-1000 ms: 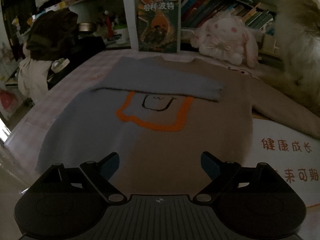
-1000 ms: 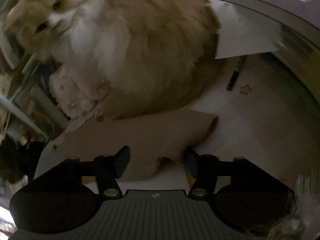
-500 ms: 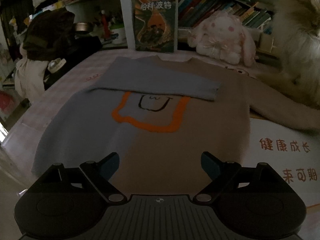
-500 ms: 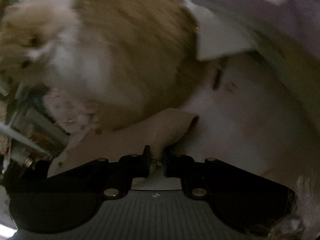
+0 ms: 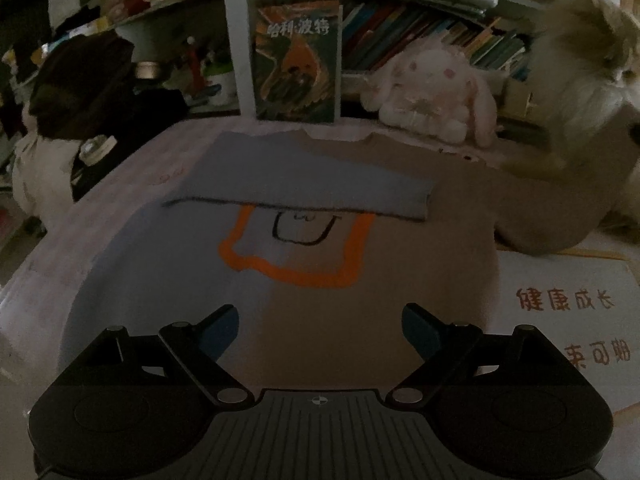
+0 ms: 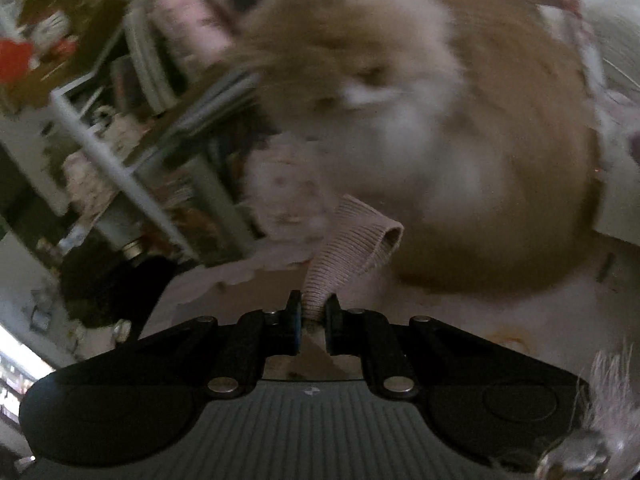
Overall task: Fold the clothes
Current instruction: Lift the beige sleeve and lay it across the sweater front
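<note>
Sleeve cuff [image 6: 352, 236] pinched in right tongs [image 6: 313, 312]; left tongs [image 5: 320, 326] agape above sweater [image 5: 320, 240].

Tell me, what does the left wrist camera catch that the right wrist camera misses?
Only the left wrist view shows the whole sweater spread flat, its blue sleeve folded across the chest, the orange outline, and the open left claw hovering over the hem.

Only the right wrist view shows the right claw shut on the ribbed beige cuff.

Both show the fluffy cat, the bookshelf and the pink plush rabbit.
</note>
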A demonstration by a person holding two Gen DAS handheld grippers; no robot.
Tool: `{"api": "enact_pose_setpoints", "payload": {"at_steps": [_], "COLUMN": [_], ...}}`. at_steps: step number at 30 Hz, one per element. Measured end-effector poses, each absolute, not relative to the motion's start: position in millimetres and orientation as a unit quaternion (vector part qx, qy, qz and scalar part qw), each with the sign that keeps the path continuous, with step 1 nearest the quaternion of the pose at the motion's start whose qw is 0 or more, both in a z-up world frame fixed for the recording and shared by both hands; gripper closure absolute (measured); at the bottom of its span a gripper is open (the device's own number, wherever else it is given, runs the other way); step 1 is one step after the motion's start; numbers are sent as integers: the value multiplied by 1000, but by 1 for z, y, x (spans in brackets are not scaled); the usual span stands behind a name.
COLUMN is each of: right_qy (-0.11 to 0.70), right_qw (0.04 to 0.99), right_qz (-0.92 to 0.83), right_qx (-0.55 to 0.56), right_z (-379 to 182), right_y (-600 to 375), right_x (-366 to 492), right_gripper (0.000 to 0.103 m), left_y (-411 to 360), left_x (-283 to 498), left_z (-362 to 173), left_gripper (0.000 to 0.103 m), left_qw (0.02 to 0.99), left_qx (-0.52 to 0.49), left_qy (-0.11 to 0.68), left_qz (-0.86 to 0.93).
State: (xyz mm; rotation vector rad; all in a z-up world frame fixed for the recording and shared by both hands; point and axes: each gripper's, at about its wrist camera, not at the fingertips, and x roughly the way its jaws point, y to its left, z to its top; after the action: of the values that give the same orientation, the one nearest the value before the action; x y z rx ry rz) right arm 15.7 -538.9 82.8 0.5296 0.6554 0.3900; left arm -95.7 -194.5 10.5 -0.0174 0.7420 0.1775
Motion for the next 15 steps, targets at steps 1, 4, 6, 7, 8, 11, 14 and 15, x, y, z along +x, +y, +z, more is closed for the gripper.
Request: {"api": "enact_pose_setpoints", "payload": {"at_steps": [1,4,6,7,8,11,14,15], "right_qy": [314,311,310,310,310,310,306,303], "right_qw": [895,898,899,899,900,901,904,906], "right_qz": [196,210,215,215,216,217,221,221], "right_qx": [249,231,224,221,219,212,199,195], "right_z": [87,97,101,102,103,107,115,118], "right_y": [-530,-503,-483,-473,-462,-432,-398,-385], "right_x": [17,19,23,24,25,29,34,36], "right_gripper": [93,93,93,93,93,93,93,93], "left_y": [-191,-179,-168,-162,-156,-134,-112,-105], "left_x": [-96,-97,-98,-98,-98,-99,-99,-99], "left_z": [11,13,15,16,18,23,27,27], "left_gripper": [12,10,8,8,8,8,7,7], "left_qw": [929,935,940,942,944,949,954,955], "left_qx": [-7,2,12,17,23,37,45,48], "left_qy": [360,348,337,331,327,311,296,293], "left_qz": [83,71,60,54,48,29,14,9]}}
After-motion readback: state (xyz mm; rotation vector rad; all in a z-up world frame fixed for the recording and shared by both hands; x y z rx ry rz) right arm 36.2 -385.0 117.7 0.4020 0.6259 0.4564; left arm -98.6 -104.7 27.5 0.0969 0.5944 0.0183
